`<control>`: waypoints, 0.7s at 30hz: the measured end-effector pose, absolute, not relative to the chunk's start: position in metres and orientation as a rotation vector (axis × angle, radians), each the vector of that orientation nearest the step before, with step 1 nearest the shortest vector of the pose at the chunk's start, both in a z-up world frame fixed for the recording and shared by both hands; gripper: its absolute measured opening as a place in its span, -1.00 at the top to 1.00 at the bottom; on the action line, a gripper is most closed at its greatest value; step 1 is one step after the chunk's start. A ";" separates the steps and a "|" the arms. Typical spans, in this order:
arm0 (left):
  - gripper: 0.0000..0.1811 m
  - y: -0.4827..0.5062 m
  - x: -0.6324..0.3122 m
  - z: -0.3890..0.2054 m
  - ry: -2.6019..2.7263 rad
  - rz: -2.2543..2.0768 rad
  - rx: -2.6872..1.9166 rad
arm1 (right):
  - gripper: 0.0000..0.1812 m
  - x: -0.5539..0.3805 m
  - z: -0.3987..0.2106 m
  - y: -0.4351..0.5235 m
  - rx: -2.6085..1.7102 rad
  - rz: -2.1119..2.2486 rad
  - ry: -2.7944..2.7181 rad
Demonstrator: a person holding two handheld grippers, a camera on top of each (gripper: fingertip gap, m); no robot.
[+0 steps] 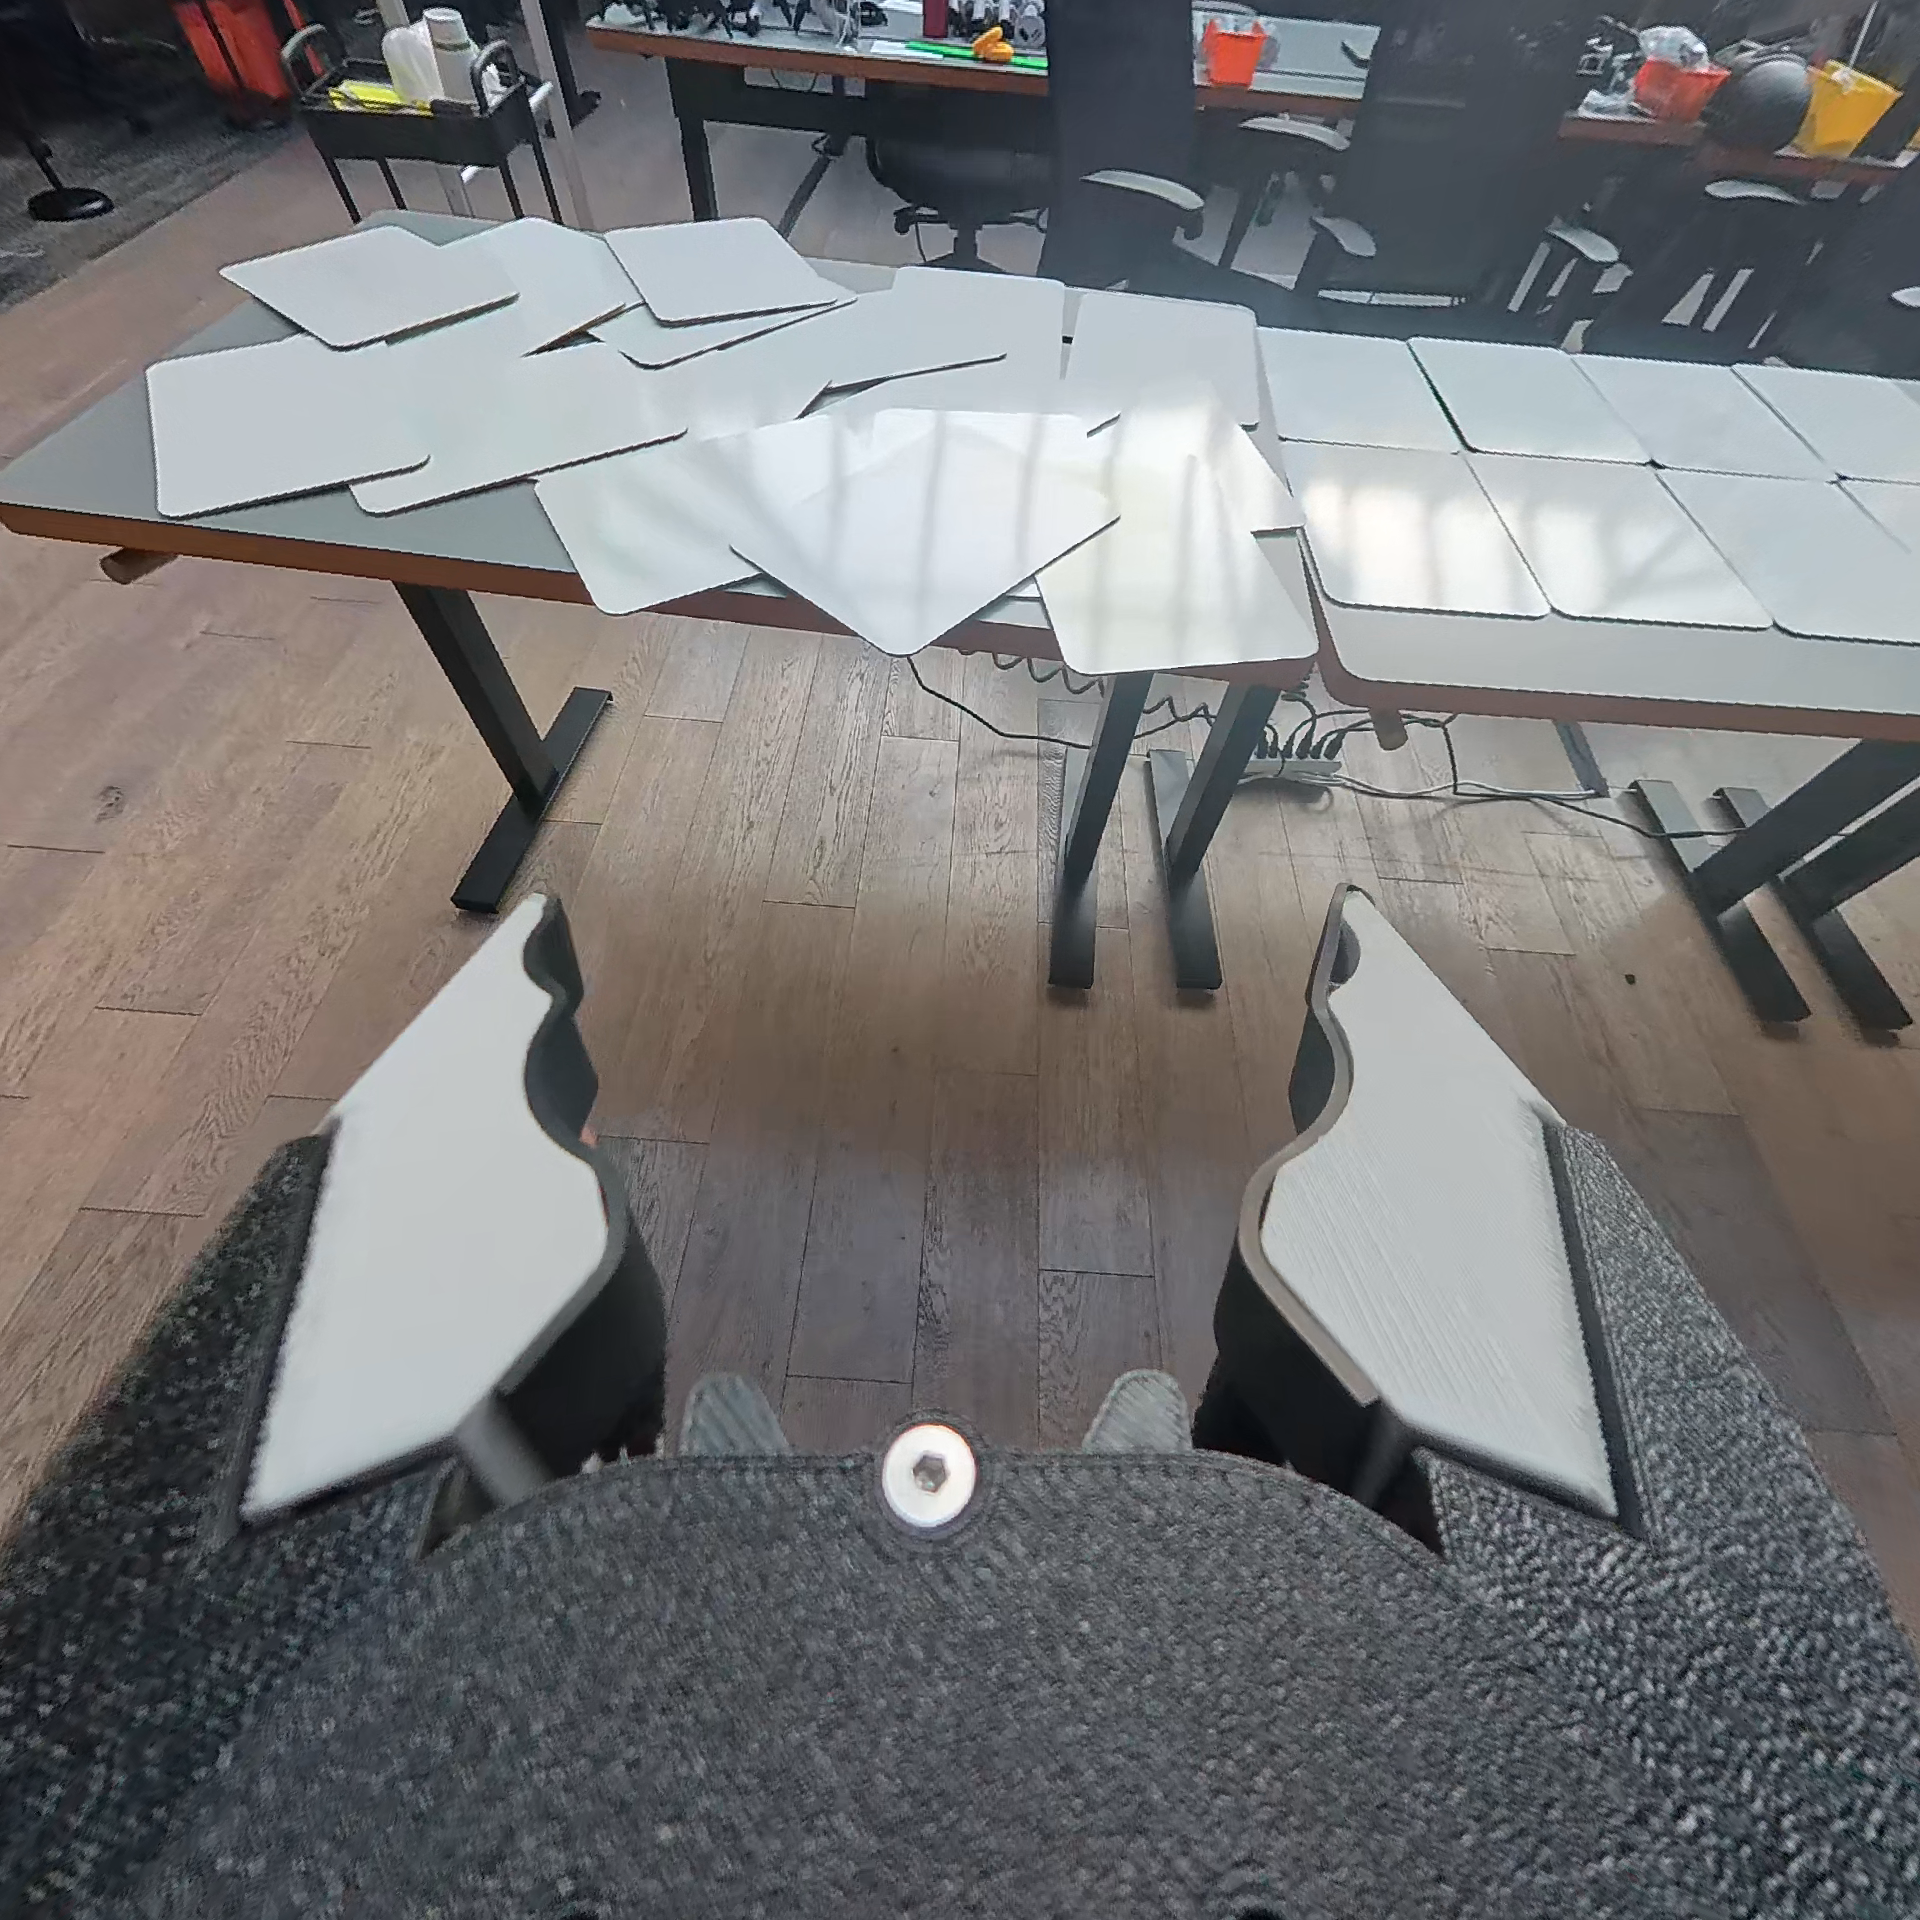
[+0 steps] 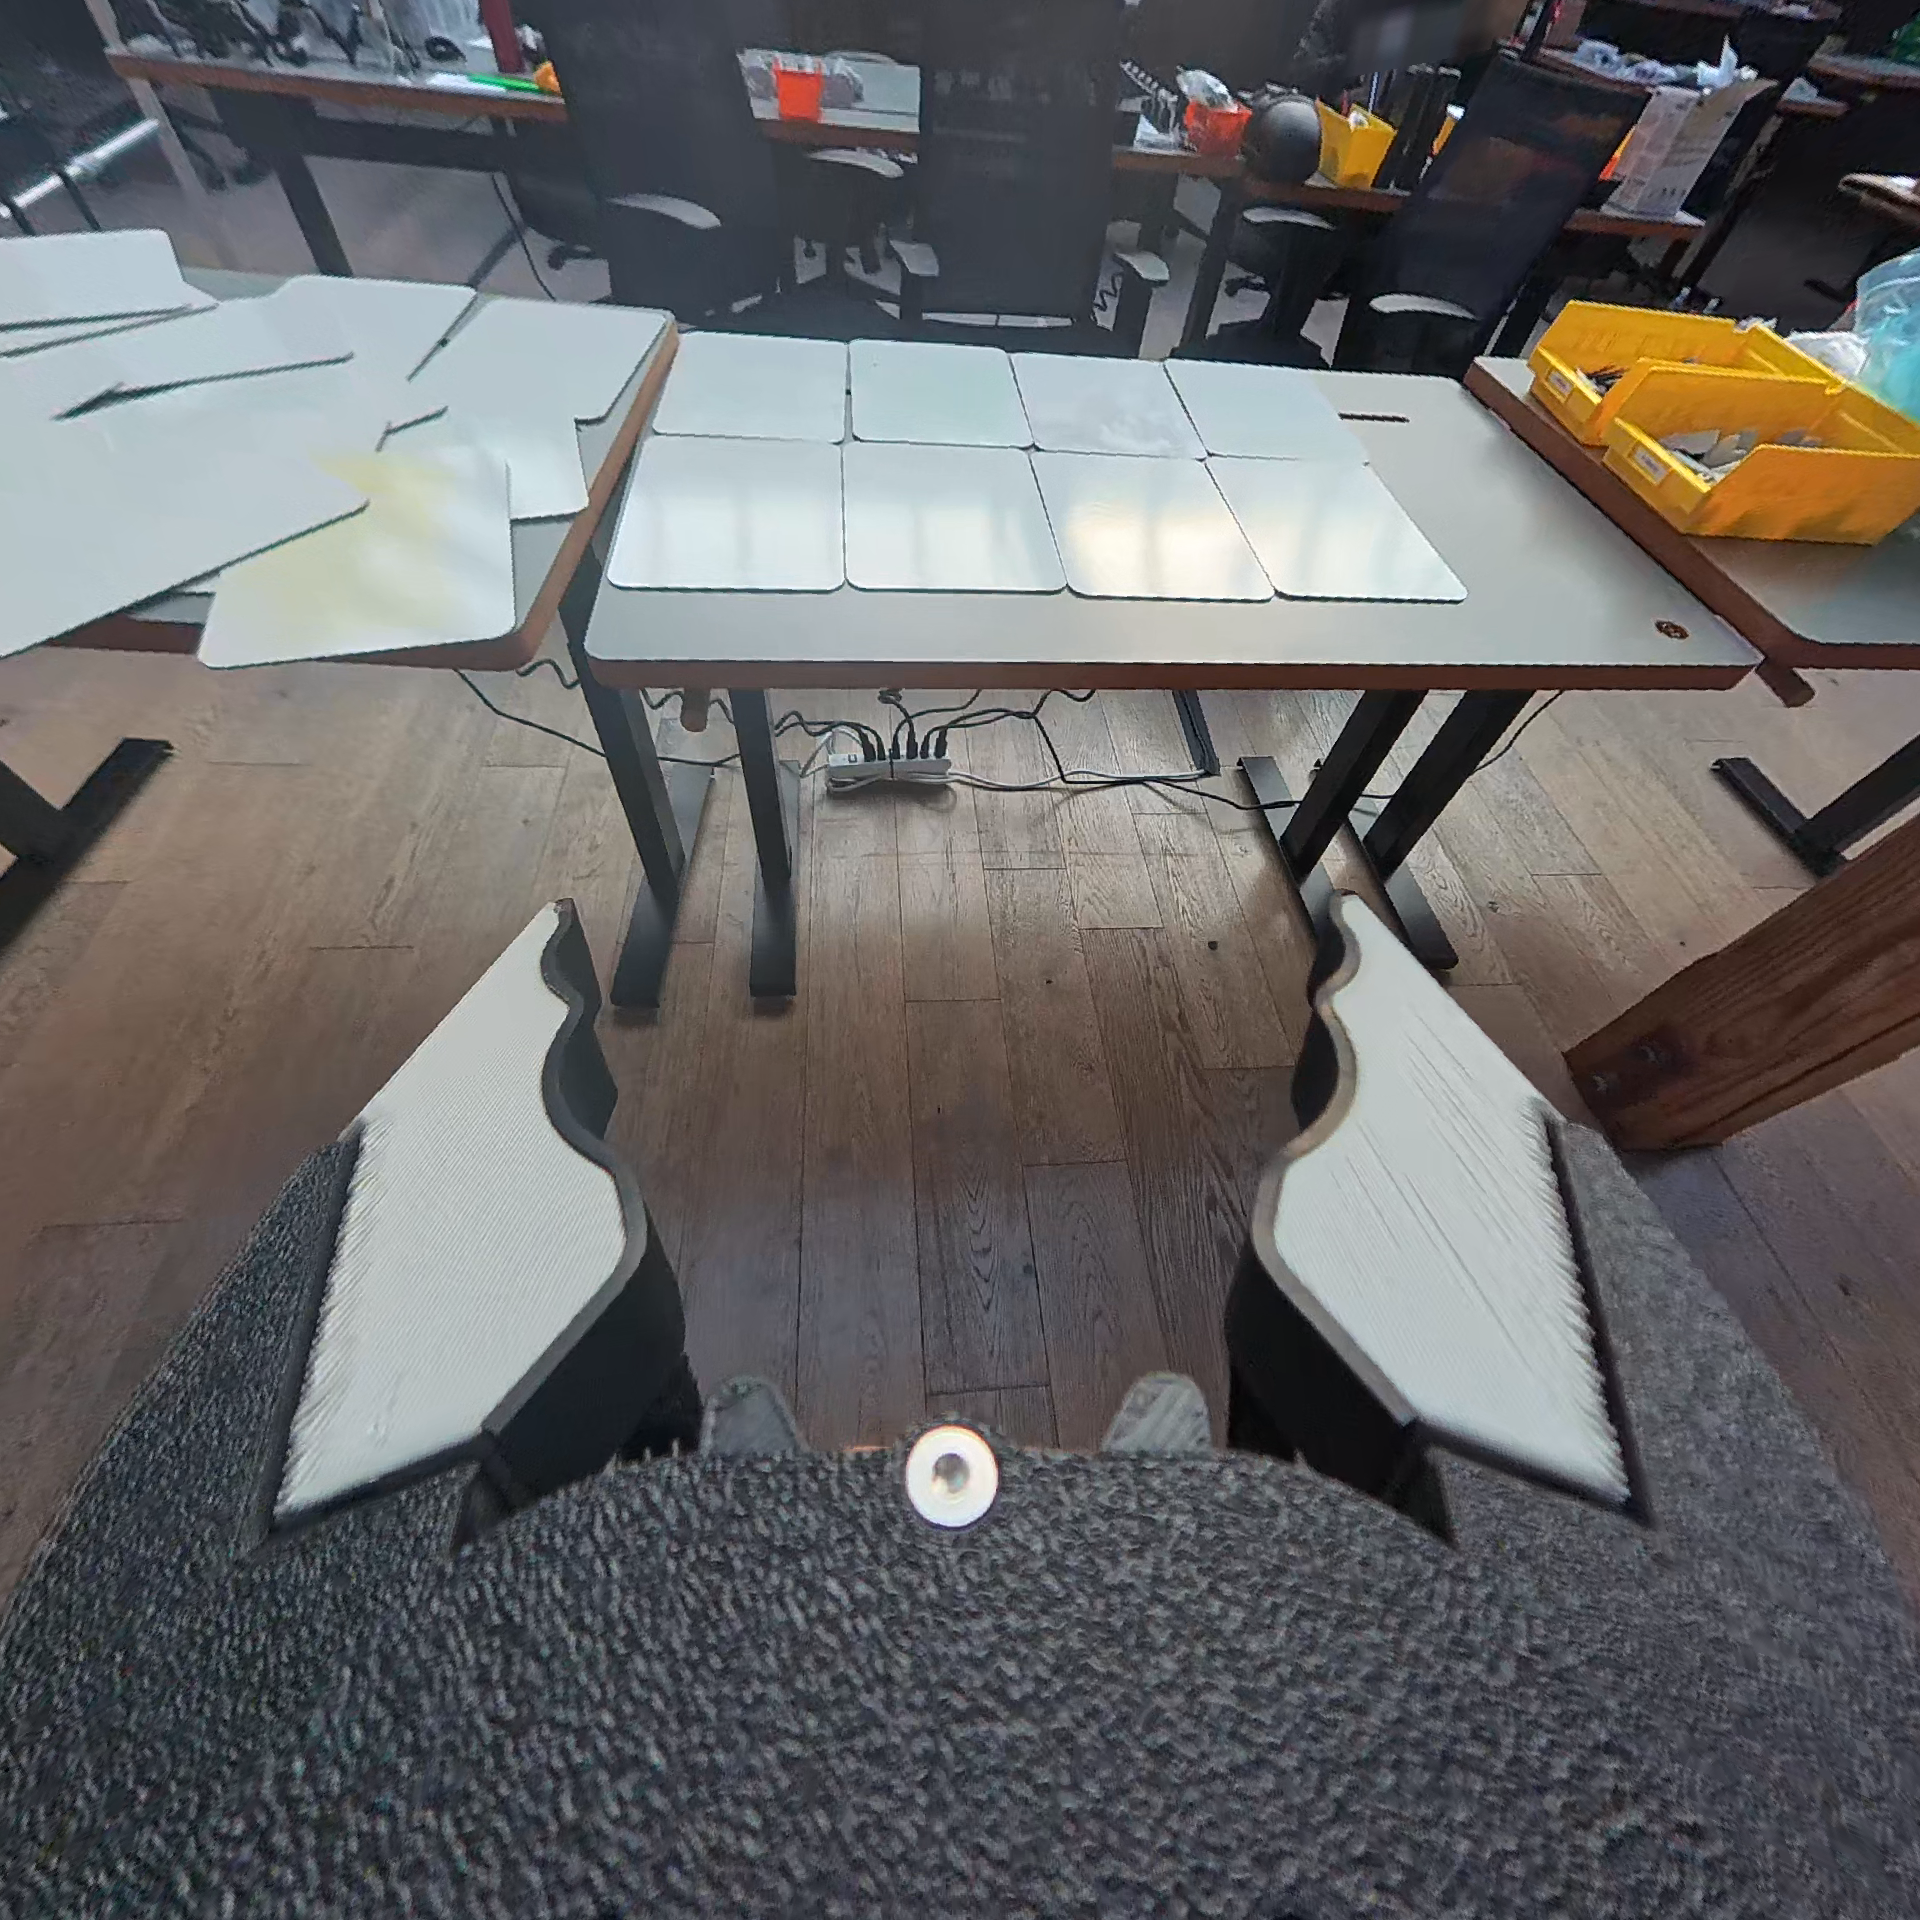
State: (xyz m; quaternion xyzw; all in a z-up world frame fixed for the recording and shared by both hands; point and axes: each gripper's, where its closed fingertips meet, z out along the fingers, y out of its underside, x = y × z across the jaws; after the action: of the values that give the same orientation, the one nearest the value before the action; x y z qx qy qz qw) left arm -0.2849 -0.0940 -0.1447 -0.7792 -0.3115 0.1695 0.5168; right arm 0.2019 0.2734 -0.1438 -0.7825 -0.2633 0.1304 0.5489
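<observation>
Left gripper [image 1: 945, 914]: fingers spread wide, nothing between them, touching nothing. They hang in the air above the wood plank floor [image 1: 831, 1091], well short of the tables. Ahead of the fingertips and above them in the left wrist view stands a grey table [image 1: 260, 525] with a brown edge and black legs. It bears a loose heap of white boards [image 1: 914, 509] with rounded corners, overlapping at odd angles; several overhang the near edge. Ahead and to the right of the right finger, a second table [image 1: 1558, 675] carries like boards laid flat in tidy rows.

Right gripper [image 2: 951, 914]: fingers likewise wide apart, empty, in contact with nothing, above the same floor [image 2: 987, 1091]. Straight ahead of the gap between the fingers stands the table [image 2: 1143, 634] with eight white boards [image 2: 951, 514] set edge to edge in two rows of four; the right part of its top is bare. Beneath it a white power strip [image 2: 888, 771] with black cables lies on the floor. Ahead and left of the left finger is the corner of the table [image 2: 613, 436] with the scattered boards [image 2: 364, 561]. Ahead and right of the right finger, a third table [image 2: 1766, 592] carries yellow bins [image 2: 1756, 473] with small parts inside; their kind cannot be told. A wooden beam [image 2: 1766, 1008] stands on the floor just right of the right fingertip.

Office chairs [image 2: 997, 187] and cluttered tables fill the background.
</observation>
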 end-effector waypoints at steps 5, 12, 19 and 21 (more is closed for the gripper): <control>-0.50 -0.098 -0.289 -0.140 -0.766 0.441 -1.852 | -0.47 0.193 -0.141 0.277 -1.850 0.316 -0.622; -0.46 -0.102 -0.294 -0.134 -0.785 0.457 -1.829 | -0.44 0.193 -0.142 0.281 -1.864 0.298 -0.598; -0.42 -0.098 -0.293 -0.123 -0.763 0.454 -1.818 | -0.43 0.205 -0.139 0.291 -1.866 0.280 -0.573; -0.41 -0.098 -0.294 -0.123 -0.762 0.455 -1.818 | -0.42 0.207 -0.139 0.292 -1.864 0.271 -0.578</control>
State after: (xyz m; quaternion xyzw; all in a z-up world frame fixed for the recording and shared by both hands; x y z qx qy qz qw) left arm -0.2939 -0.0978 -0.1225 -0.7617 -0.3192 0.1907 0.5306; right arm 0.2066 0.2922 -0.1387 -0.7885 -0.2443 0.1147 0.5526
